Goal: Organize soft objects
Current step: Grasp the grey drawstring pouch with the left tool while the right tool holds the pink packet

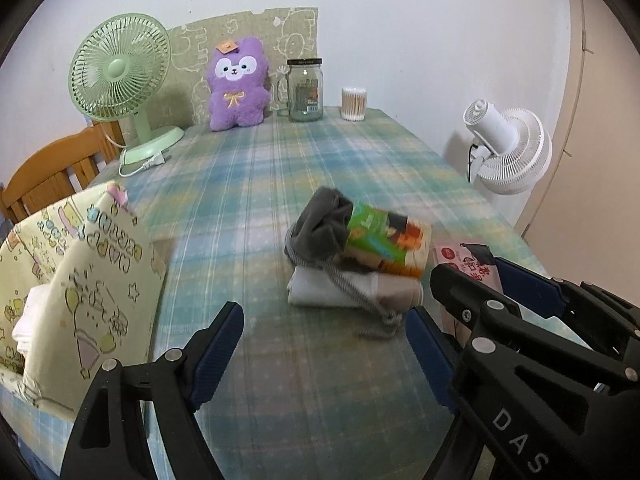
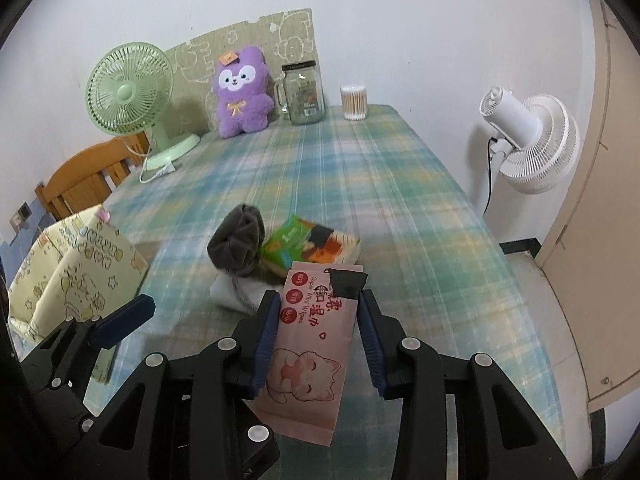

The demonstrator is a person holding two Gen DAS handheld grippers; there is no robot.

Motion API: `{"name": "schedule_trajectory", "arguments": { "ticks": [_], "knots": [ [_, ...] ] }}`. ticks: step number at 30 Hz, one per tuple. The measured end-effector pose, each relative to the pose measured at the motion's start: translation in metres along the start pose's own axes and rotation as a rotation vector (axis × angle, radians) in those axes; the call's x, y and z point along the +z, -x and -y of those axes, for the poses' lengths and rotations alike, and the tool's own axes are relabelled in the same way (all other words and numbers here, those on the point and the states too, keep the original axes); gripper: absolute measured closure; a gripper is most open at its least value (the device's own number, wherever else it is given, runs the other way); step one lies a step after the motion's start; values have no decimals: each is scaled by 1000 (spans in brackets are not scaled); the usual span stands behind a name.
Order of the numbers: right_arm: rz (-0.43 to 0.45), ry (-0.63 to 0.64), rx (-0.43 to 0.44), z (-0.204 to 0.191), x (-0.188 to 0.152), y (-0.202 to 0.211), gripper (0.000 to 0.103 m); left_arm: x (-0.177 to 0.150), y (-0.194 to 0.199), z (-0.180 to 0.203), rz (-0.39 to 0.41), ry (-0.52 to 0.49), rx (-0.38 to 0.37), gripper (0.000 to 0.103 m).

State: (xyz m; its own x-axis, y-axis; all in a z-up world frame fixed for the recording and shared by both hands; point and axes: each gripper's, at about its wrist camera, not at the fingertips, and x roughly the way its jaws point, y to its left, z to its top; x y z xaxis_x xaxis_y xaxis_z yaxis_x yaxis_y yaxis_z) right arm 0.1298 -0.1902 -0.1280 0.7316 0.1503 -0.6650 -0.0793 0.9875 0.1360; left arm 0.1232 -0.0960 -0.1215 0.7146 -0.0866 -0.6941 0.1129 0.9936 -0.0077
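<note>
My right gripper [image 2: 318, 338] straddles the pink wipes pack [image 2: 310, 344] at lower centre, fingers spread, possibly touching; its long axis runs up-frame, away from me. My left gripper [image 1: 324, 344] gapes empty.

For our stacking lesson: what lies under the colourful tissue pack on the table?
The tissue pack leans on a dark grey pouch, both atop folded white cloth. Whatever is beneath that cloth is covered.
</note>
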Motion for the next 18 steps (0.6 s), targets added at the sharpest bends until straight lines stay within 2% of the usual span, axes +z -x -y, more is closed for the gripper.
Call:
{"name": "schedule_trajectory", "arguments": {
  "ticks": [11, 13, 18],
  "knots": [
    [22, -12, 17, 9, 28, -11, 61, 28, -9, 5, 18, -13, 41, 19],
    [18, -17, 26, 10, 33, -15, 60, 33, -13, 7, 14, -19, 39, 27],
    [18, -15, 33, 12, 44, -26, 60, 43, -23, 7, 13, -20, 47, 27]
  ]
}}
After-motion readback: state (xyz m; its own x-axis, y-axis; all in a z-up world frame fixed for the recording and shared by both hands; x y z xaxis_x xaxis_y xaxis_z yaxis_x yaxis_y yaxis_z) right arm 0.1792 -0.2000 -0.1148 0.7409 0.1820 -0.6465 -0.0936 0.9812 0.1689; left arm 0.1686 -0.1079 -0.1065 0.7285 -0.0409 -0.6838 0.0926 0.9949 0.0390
